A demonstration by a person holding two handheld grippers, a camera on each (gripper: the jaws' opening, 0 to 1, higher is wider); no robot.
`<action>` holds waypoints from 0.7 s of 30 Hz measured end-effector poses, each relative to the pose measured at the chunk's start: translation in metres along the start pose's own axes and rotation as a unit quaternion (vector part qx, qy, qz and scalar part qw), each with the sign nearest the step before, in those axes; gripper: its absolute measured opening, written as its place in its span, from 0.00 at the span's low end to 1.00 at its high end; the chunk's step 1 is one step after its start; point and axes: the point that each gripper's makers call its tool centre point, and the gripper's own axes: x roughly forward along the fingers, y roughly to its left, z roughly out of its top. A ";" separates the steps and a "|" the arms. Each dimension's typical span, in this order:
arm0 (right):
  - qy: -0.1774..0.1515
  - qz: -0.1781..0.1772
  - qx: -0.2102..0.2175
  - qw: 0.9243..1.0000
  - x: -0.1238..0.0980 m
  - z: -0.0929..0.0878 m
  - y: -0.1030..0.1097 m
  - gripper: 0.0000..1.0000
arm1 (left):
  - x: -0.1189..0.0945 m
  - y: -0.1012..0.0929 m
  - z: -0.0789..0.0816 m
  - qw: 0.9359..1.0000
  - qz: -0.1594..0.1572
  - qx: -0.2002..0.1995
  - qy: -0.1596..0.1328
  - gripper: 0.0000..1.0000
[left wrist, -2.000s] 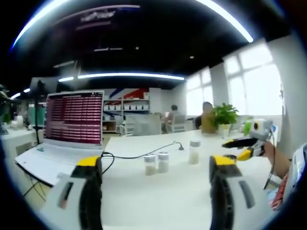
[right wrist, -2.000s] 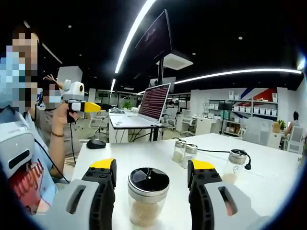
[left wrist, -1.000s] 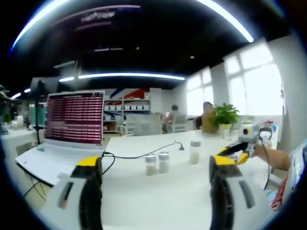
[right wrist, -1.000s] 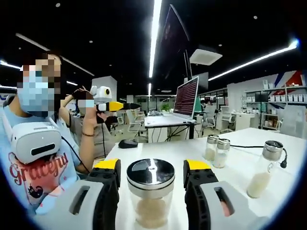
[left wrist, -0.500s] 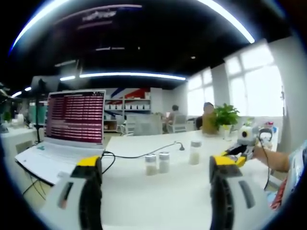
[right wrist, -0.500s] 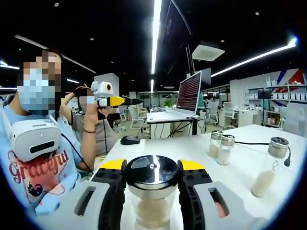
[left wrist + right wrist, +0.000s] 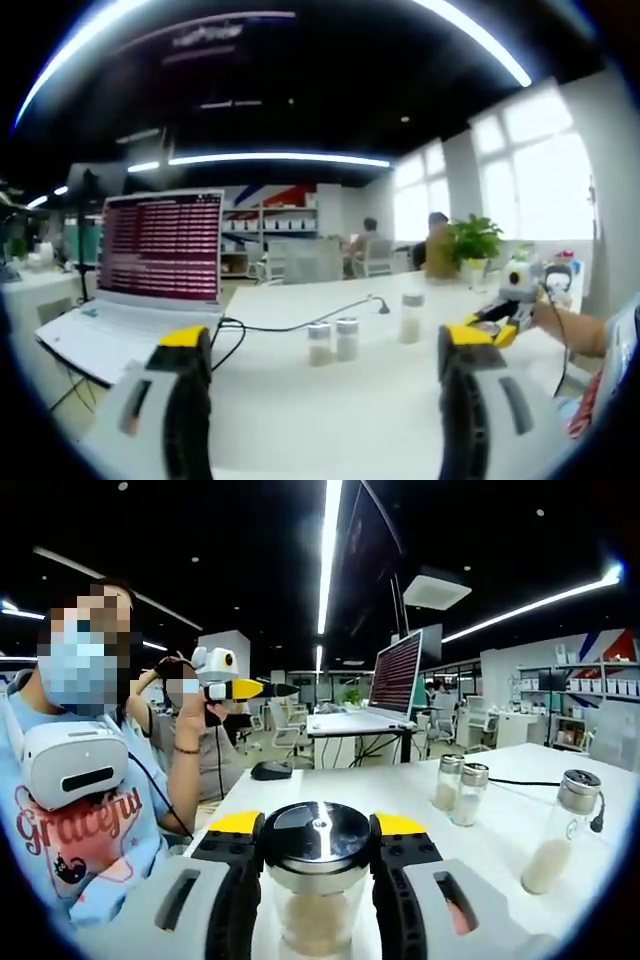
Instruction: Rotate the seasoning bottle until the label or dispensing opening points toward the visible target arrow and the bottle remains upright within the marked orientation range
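Right gripper (image 7: 315, 852) clamped on the seasoning bottle (image 7: 314, 880), upright on the table (image 7: 400, 785). Left gripper (image 7: 320, 375) held wide, empty, well apart. Grasp step judged complete; next, twist about the vertical axis without tipping. Target arrow not visible.

Long light strips (image 7: 270, 158) cross a dark ceiling (image 7: 300, 90). Bright windows (image 7: 520, 190) line one white wall, shelving (image 7: 275, 225) stands far back, and office chairs (image 7: 285, 730) sit beyond the white counter (image 7: 320, 400).
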 end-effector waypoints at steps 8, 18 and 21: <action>0.004 -0.011 0.002 1.000 -0.001 0.000 -0.001 0.41 | 0.001 0.003 0.001 1.000 0.002 -0.008 -0.001 1.00; 0.005 -0.026 0.006 1.000 -0.001 -0.001 -0.003 0.41 | 0.001 0.005 0.001 1.000 0.004 -0.010 -0.002 1.00; 0.005 -0.034 0.008 0.999 -0.001 -0.001 -0.003 0.41 | 0.001 0.006 0.001 1.000 0.003 -0.011 -0.001 1.00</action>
